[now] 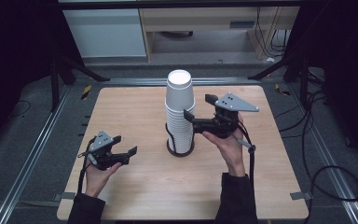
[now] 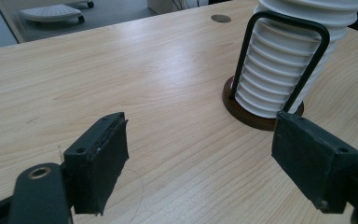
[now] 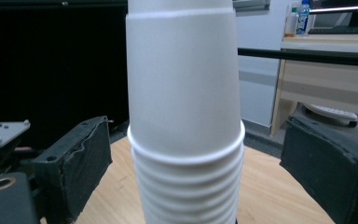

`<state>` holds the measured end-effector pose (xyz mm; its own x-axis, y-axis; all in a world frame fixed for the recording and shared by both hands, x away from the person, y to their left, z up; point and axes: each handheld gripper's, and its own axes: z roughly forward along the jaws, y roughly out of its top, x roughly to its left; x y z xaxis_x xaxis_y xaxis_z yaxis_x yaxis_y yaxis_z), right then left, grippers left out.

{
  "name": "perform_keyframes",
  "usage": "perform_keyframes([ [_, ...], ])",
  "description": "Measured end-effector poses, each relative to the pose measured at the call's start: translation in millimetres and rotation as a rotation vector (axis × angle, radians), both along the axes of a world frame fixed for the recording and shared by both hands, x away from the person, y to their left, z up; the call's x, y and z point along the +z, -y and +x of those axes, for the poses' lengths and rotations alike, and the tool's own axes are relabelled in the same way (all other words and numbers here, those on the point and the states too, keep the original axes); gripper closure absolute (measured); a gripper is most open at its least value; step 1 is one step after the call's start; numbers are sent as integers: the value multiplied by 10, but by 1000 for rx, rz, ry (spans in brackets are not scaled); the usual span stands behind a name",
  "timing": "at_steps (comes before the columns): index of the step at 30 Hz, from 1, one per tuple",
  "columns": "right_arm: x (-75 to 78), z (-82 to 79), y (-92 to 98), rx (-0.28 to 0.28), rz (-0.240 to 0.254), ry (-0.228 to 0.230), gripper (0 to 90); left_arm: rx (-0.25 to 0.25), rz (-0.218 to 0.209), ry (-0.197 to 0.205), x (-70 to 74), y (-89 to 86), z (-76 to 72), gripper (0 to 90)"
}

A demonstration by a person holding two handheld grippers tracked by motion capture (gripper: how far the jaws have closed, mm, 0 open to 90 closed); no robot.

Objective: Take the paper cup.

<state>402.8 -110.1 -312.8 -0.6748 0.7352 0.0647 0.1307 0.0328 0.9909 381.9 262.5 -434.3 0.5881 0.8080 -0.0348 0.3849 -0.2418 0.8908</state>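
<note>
A tall stack of upturned white paper cups [image 1: 179,109] stands at the table's middle in a holder with a round brown base [image 1: 180,150] and a black wire hoop [image 2: 279,28]. My right gripper [image 1: 187,118] reaches in from the right at mid-height, open. In the right gripper view its pads [image 3: 86,163] stand apart on either side of the stack [image 3: 184,116], clear of the cups. My left gripper [image 1: 125,145] is held low over the table's left part, open and holding nothing. In its view [image 2: 205,158] the holder base [image 2: 256,116] lies ahead to the right.
The light wooden table [image 1: 140,112] has a small round grommet hole [image 2: 220,18] beyond the stack. Metal rails [image 1: 37,149] and cables [image 1: 326,177] run along the floor on both sides. A pale cabinet [image 1: 105,30] stands behind the table.
</note>
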Motion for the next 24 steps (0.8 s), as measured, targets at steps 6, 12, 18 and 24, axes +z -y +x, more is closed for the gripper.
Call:
perform_keyframes([
  [6,92,136,-106,7,-9,8,76,0,0,1,-3,5,1,179],
  [12,136,287,-214,21,-20,18,75,-6,4,-1,-9,11,4,178],
  [18,144,410,-346,37,-43,13,75,-6,4,-2,-14,16,6,176],
  [24,100,491,-451,38,-56,1,75,-8,3,-1,-12,16,2,176],
])
